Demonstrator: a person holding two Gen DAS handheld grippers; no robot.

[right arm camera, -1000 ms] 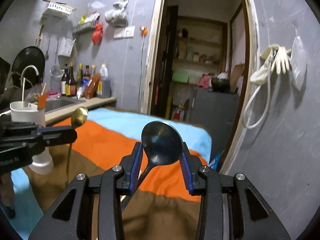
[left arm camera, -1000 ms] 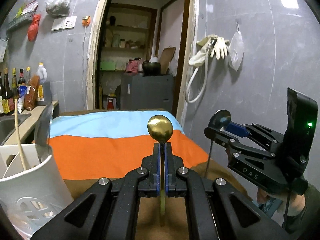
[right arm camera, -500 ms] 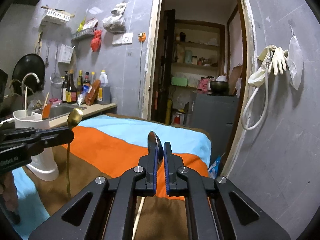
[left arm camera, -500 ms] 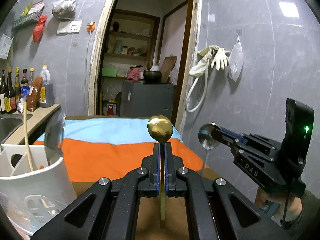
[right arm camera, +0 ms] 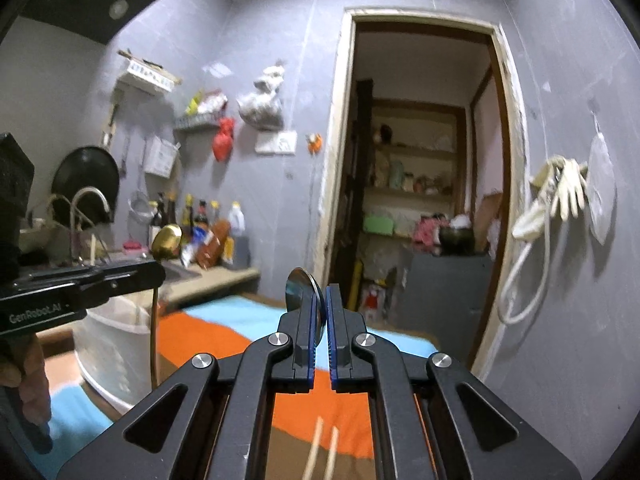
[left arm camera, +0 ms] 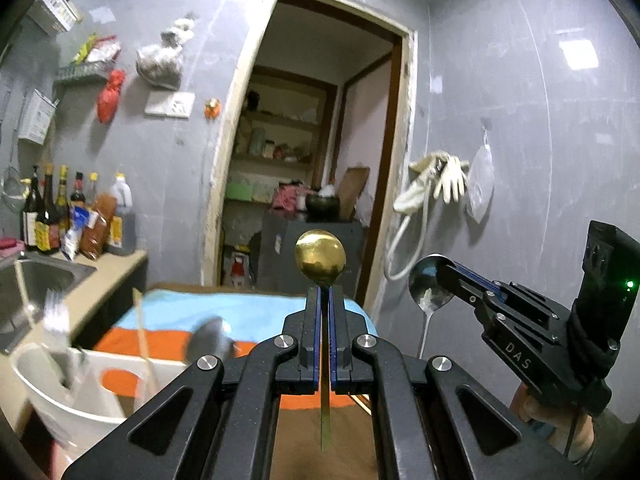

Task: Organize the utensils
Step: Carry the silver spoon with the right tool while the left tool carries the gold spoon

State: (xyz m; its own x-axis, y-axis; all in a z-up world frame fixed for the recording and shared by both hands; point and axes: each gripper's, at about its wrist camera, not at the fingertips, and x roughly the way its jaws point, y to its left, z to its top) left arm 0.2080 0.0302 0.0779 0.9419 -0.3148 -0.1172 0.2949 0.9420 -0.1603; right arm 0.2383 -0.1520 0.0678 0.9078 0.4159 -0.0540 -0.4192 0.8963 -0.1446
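Observation:
My left gripper (left arm camera: 324, 292) is shut on a gold spoon (left arm camera: 320, 258), bowl up, handle hanging down between the fingers. It also shows in the right wrist view (right arm camera: 167, 242), at the left. My right gripper (right arm camera: 319, 300) is shut on a silver spoon (right arm camera: 301, 286), bowl up; in the left wrist view this spoon (left arm camera: 430, 290) shows at the right with its handle hanging down. A white utensil holder (left arm camera: 76, 384) stands at the lower left with a fork, a spoon and chopsticks in it; it also shows in the right wrist view (right arm camera: 112, 344).
A striped blue, orange and brown cloth (right arm camera: 208, 332) covers the table. A pair of chopsticks (right arm camera: 320, 452) lies on it under my right gripper. A sink and counter with bottles (left arm camera: 60, 220) are at the left. An open doorway (left arm camera: 304, 160) lies ahead.
Both grippers have risen and tilted up, each keeping its spoon. The utensil holder has shifted closer under my left gripper. The right gripper closed on the silver spoon a second ago.

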